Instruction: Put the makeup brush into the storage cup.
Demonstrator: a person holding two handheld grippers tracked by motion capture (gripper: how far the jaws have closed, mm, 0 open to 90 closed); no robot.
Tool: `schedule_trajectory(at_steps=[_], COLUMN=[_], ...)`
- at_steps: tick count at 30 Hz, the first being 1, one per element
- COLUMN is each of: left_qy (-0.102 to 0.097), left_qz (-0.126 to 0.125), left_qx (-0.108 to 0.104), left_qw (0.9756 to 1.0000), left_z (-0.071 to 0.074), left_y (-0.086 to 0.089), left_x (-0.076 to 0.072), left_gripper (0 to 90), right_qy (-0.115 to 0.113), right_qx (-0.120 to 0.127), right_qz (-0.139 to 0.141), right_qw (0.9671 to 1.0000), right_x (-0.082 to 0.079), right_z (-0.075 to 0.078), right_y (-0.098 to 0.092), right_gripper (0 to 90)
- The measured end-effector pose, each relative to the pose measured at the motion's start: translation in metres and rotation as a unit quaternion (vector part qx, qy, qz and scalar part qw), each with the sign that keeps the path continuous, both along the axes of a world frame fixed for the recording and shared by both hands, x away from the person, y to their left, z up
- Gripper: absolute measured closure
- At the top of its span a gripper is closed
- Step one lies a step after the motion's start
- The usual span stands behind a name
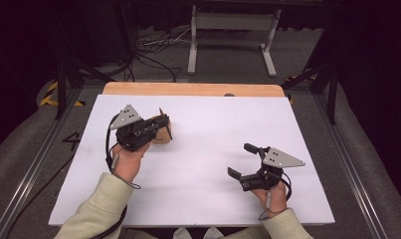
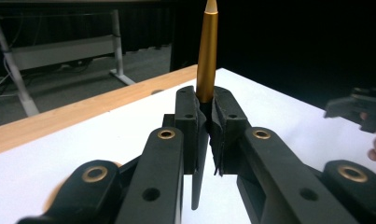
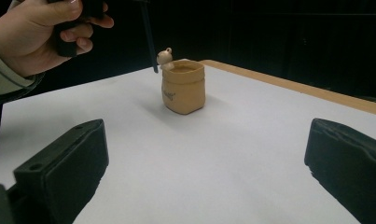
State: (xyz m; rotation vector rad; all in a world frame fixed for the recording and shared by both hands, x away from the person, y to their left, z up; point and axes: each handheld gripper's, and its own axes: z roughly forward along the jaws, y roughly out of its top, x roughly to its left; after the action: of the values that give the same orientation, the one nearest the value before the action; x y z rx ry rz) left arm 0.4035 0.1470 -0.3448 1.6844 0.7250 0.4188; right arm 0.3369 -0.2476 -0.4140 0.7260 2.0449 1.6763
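Two grippers over white table (image 1: 198,164). Left gripper (image 1: 160,124), left-center of high view, jaws pinched tight on gold pen (image 2: 207,51) w/ black lower part; in left gripper view pen stands upright btwn pads at frame center, gold barrel running up to top edge, dark tip poking down below. Tan sack-shaped pot (image 3: 183,86) w/ tiny bear figure (image 3: 165,58) on rim sits upright on table, upper center of right gripper view; pen tip hangs just beside bear, can't tell if touching. Right gripper (image 1: 244,159), lower right of high view, jaws spread wide, nothing btwn them, well apart from pot.
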Motion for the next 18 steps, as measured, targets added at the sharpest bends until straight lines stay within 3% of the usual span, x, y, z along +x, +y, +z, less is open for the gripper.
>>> schedule_trajectory(at_steps=[13, 15, 18], left_qy=[0.003, 0.021, 0.019], left_qz=[0.039, 0.058, 0.077], left_qx=[-0.007, -0.021, -0.023], left_qw=[0.9992, 0.9979, 0.9966], left_z=[0.004, 0.004, 0.005], left_y=[0.009, 0.01, 0.01], left_x=[0.016, 0.019, 0.02], left_gripper=[82.5, 82.4, 82.5], right_qy=[0.012, 0.012, 0.016], right_qx=[0.003, 0.003, 0.017], right_qz=[-0.001, 0.0, 0.009], right_qw=[0.9999, 0.9999, 0.9997], right_x=[0.0, 0.0, 0.001], right_z=[-0.003, -0.003, -0.004], right_y=[-0.002, -0.002, -0.001], right_gripper=[0.0, 0.0, 0.0])
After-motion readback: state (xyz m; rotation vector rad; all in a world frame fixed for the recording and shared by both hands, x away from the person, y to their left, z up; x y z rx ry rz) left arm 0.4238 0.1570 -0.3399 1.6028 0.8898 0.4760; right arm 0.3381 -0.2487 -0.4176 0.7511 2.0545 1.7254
